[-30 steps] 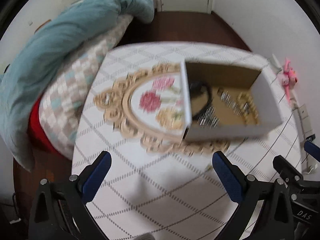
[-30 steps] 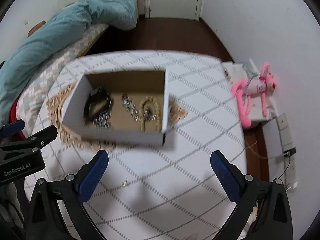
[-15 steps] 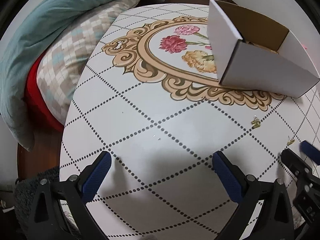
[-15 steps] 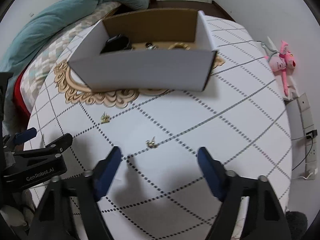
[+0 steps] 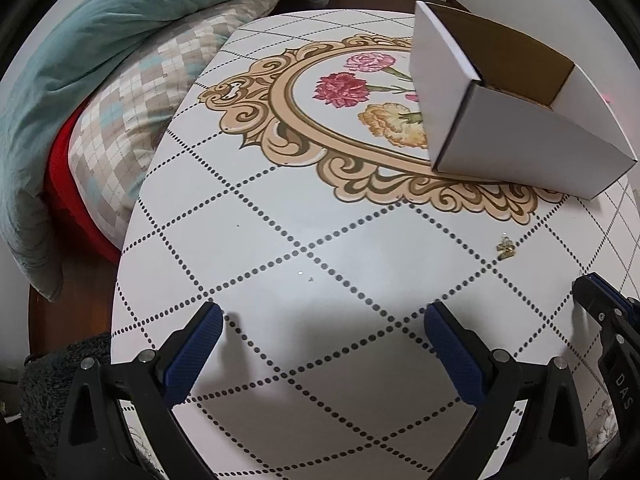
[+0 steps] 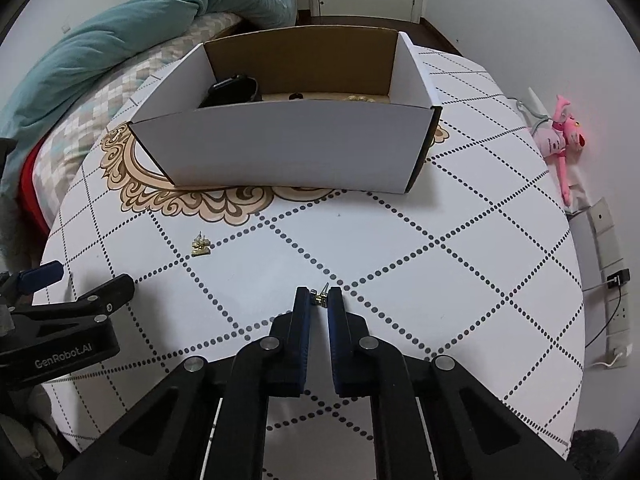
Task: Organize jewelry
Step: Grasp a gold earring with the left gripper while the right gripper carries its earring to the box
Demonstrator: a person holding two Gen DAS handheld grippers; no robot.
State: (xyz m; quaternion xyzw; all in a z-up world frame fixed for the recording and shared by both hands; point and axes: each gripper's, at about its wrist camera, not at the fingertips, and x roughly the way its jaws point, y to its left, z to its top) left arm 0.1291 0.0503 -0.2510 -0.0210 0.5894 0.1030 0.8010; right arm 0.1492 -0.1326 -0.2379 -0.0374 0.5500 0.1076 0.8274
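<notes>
My right gripper (image 6: 319,295) is low over the white patterned table (image 6: 460,264). Its jaws are closing, and the pads pinch a small gold earring (image 6: 319,299) between the tips. A second gold earring (image 6: 200,245) lies loose to the left, also seen as the loose earring (image 5: 506,249) in the left wrist view. Behind them stands an open white cardboard box (image 6: 288,148) holding a black item (image 6: 232,90) and some gold jewelry (image 6: 360,98). My left gripper (image 5: 323,314) hangs open over bare table with nothing between its fingers.
A bed with a teal duvet (image 5: 100,40) and a checkered pillow (image 5: 132,112) borders the table's left side. A pink plush toy (image 6: 560,140) and a power strip (image 6: 608,280) lie past the table's right edge, by the white wall.
Both grippers sank toward the table, so the box now looks nearer and seen from the side. The right jaws went from wide open to shut around the earring. The left jaws stayed open.
</notes>
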